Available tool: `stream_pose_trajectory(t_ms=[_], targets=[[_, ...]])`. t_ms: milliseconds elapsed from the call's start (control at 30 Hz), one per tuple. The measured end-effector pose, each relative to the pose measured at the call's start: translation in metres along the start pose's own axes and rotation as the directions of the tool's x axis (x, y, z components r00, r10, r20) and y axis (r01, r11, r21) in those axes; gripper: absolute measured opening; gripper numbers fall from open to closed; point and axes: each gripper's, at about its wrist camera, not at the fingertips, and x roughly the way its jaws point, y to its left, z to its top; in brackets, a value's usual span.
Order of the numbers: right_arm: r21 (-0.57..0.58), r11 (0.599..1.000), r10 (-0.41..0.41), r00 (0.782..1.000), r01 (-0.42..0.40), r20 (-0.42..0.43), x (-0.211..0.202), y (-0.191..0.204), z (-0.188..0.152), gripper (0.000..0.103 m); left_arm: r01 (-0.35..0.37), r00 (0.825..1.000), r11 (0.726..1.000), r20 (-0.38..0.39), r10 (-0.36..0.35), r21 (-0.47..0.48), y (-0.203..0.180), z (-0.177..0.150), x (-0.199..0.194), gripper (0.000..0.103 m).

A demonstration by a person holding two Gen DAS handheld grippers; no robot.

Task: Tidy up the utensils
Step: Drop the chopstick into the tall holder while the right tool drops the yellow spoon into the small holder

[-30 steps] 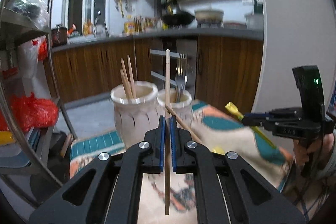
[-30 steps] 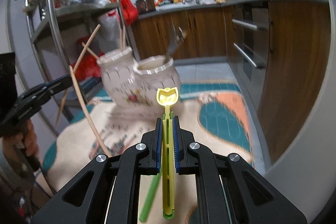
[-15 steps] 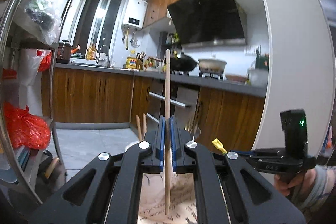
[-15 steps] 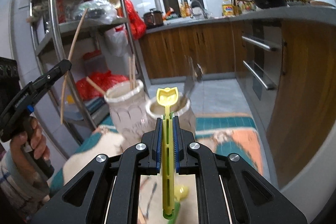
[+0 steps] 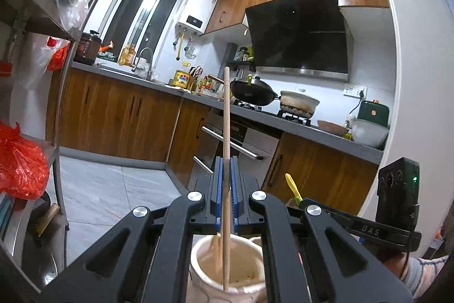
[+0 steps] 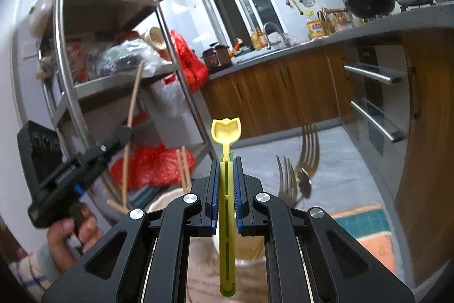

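Observation:
My left gripper [image 5: 226,161] is shut on a wooden chopstick [image 5: 226,115] held upright. Its lower end hangs inside the mouth of a white ceramic holder [image 5: 227,269] just below, where other chopsticks lean. My right gripper [image 6: 226,161] is shut on a yellow plastic utensil [image 6: 226,132] with a tulip-shaped top. It hovers above a second white holder [image 6: 244,249] from which two metal forks [image 6: 298,169] stick up. The left gripper [image 6: 124,132] with its chopstick [image 6: 132,110] shows at the left of the right wrist view, and the yellow utensil [image 5: 292,186] shows at the right of the left wrist view.
A metal shelf rack [image 6: 65,70] with red bags [image 6: 150,166] stands at the left. Wooden kitchen cabinets [image 5: 113,118] and a grey counter with a wok [image 5: 252,93] lie behind. A patterned cloth [image 6: 366,226] covers the table under the holders.
Both grippers have risen and moved in over the holders. The chopstick's lower end now hangs inside the left holder, and the yellow utensil is above the fork holder.

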Motion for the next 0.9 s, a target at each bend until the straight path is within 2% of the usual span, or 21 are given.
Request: stream_pose_trajectory(t_ms=[300, 667, 833, 900], targets=[[-0.004, 0.999, -0.041, 0.998, 0.041, 0.045, 0.029, 0.000, -0.010, 0.010, -0.020, 1.000, 1.000, -0.012, 0.020, -0.021, 0.015, -0.013, 0.028, 0.005], [-0.098, 0.987, -0.122, 0.992, 0.126, 0.045, 0.041, 0.007, -0.020, 0.010, 0.036, 0.997, 0.999, -0.068, -0.036, -0.001, 0.018, -0.027, 0.024, 0.005], [-0.105, 0.983, -0.143, 0.988, 0.149, 0.059, 0.047, 0.006, -0.018, 0.010, 0.033, 0.996, 0.999, -0.080, -0.034, -0.015, 0.019, -0.027, 0.026, 0.005], [-0.118, 0.981, -0.153, 0.987, 0.157, 0.040, 0.052, 0.006, -0.020, 0.010, 0.034, 0.995, 0.999, -0.090, -0.034, -0.006, 0.017, -0.028, 0.026, 0.005]])
